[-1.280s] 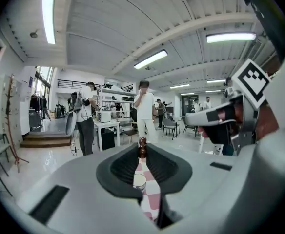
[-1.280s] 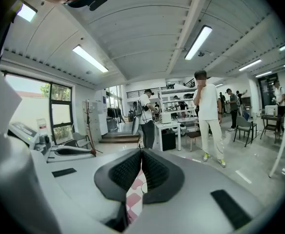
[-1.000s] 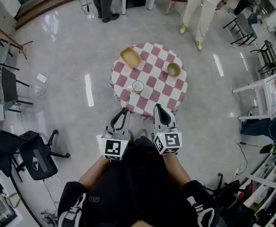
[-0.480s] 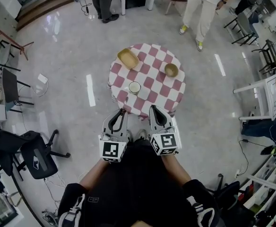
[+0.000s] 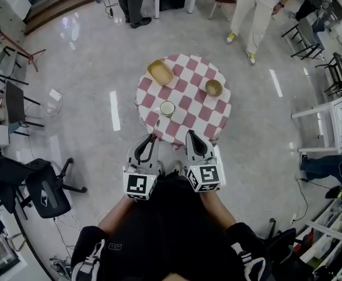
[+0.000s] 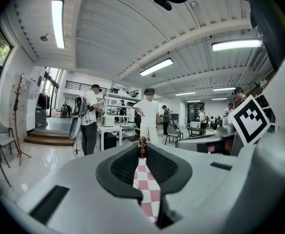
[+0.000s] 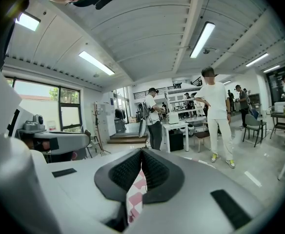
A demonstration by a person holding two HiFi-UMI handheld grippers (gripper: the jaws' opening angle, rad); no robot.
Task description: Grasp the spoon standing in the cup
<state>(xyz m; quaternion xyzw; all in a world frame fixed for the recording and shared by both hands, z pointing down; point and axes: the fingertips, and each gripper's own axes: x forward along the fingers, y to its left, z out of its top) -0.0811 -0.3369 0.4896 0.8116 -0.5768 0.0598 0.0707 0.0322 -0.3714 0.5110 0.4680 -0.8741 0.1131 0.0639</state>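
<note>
A white cup [image 5: 167, 108] stands on the round table with a red-and-white checked cloth [image 5: 190, 105], towards its near left. From above I cannot make out the spoon in it. My left gripper [image 5: 151, 138] and right gripper [image 5: 191, 135] hover side by side just short of the table's near edge, well apart from the cup. In the left gripper view the left gripper [image 6: 141, 151] has its tips nearly touching with nothing held, and a small brown upright thing [image 6: 142, 147] shows far beyond them. In the right gripper view the right gripper [image 7: 141, 152] is shut and empty.
A yellow oblong bowl [image 5: 160, 72] sits at the table's far left and a small round bowl [image 5: 214, 87] at its right. People [image 5: 250, 10] stand beyond the table. Office chairs [image 5: 45, 192] are at my left, white desks [image 5: 326, 119] at my right.
Both grippers have shifted slightly left and stayed shut. The person in white beyond the table has stepped a little to the right.
</note>
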